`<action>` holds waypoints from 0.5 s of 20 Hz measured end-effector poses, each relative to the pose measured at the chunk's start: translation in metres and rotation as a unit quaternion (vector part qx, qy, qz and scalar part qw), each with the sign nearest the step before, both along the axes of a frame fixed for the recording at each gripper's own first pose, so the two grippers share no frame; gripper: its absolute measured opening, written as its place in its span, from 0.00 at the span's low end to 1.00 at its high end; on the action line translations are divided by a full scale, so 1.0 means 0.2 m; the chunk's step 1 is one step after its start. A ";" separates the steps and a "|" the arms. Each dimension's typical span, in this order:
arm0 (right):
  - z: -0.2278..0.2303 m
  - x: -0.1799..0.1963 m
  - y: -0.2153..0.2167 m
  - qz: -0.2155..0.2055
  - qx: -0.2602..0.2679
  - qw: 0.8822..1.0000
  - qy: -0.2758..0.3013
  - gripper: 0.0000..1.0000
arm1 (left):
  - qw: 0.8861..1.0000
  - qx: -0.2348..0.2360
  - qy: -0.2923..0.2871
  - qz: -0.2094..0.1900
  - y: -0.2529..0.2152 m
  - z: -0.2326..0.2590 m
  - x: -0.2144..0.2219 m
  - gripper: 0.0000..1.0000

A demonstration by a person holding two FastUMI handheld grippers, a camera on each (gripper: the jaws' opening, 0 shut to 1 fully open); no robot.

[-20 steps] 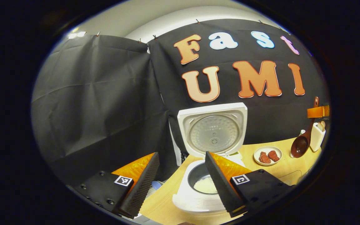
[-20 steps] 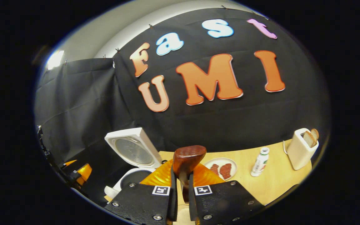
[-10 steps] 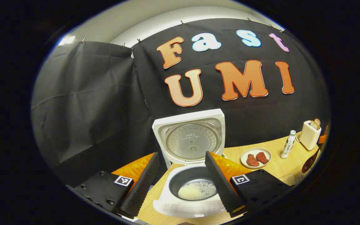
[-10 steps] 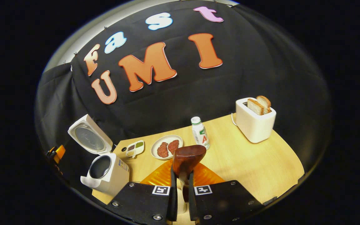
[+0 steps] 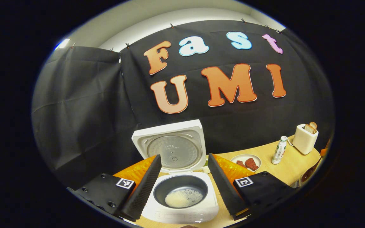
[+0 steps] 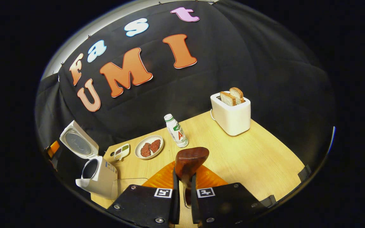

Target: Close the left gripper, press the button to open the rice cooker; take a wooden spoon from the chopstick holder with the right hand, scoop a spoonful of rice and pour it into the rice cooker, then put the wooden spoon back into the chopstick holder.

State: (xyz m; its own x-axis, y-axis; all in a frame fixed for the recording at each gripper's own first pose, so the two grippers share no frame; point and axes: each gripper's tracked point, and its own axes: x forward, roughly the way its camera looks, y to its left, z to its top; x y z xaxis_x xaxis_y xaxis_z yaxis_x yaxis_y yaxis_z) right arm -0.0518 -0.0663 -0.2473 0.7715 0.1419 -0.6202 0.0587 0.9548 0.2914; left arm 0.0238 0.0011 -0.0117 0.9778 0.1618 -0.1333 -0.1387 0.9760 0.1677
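A white rice cooker (image 5: 182,209) stands open, its lid (image 5: 169,148) upright and a little rice (image 5: 182,199) in the dark pot. My left gripper (image 5: 184,157) is open just above it, with the pot seen between the two fingers. My right gripper (image 6: 185,177) is shut on the handle of a dark wooden spoon (image 6: 190,159), whose bowl stands up ahead of the fingers over the table. In the right gripper view the rice cooker (image 6: 98,174) sits far off at the left table corner, with the left gripper (image 6: 53,148) beyond it.
On the wooden table (image 6: 252,158) are a white toaster (image 6: 233,115) with bread slices, a small bottle (image 6: 176,131), a plate (image 6: 148,148) with red pieces and a small sauce dish (image 6: 121,152). A clear container (image 6: 128,186) lies near the cooker.
The left gripper swung so the cooker now sits centred between its fingers. The right gripper carried the spoon away from the cooker toward the table's middle and right, staying shut on it.
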 end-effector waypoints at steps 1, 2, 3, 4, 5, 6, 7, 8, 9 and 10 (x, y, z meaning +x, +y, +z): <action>-0.06 -0.01 -0.01 -0.004 0.000 1.000 0.008 0.14 | 1.000 0.003 -0.004 -0.004 -0.03 0.02 0.01 0.95; -0.11 -0.02 -0.02 -0.010 0.005 1.000 0.013 0.14 | 1.000 0.005 -0.010 -0.006 -0.05 0.05 0.01 0.99; -0.15 -0.02 -0.02 -0.015 0.012 1.000 0.017 0.14 | 1.000 0.005 -0.015 -0.011 -0.07 0.07 0.03 0.95; -0.19 -0.02 -0.02 -0.022 0.021 0.999 0.022 0.14 | 1.000 0.004 -0.022 -0.017 -0.09 0.07 0.05 0.95; -0.23 -0.02 -0.03 -0.028 0.030 0.999 0.027 0.14 | 1.000 0.004 -0.022 -0.019 -0.09 0.07 0.08 0.95; -0.25 -0.02 -0.03 -0.033 0.040 0.998 0.034 0.14 | 1.000 0.001 -0.019 -0.015 -0.06 0.05 0.11 0.95; -0.29 -0.03 -0.03 -0.038 0.048 0.997 0.041 0.16 | 1.000 -0.006 -0.023 -0.011 -0.03 0.08 0.14 0.99; -0.30 -0.04 -0.03 -0.040 0.055 0.997 0.049 0.16 | 0.999 -0.016 -0.030 -0.007 0.01 0.13 0.17 0.94; -0.33 -0.05 -0.03 -0.043 0.057 0.996 0.059 0.18 | 0.999 -0.024 -0.037 -0.006 0.05 0.19 0.22 0.94; -0.35 -0.06 -0.03 -0.044 0.066 0.995 0.064 0.19 | 0.998 -0.027 -0.049 0.002 0.11 0.24 0.27 0.99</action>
State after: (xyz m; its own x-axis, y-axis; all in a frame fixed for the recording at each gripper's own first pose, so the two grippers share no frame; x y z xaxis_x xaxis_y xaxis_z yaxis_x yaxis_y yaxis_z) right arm -0.0640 -0.0718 -0.3169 0.7001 0.1637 -0.6951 0.1853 0.8984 0.3982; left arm 0.0775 0.0223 0.0371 0.9859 0.1605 -0.0464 -0.1553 0.9829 0.0994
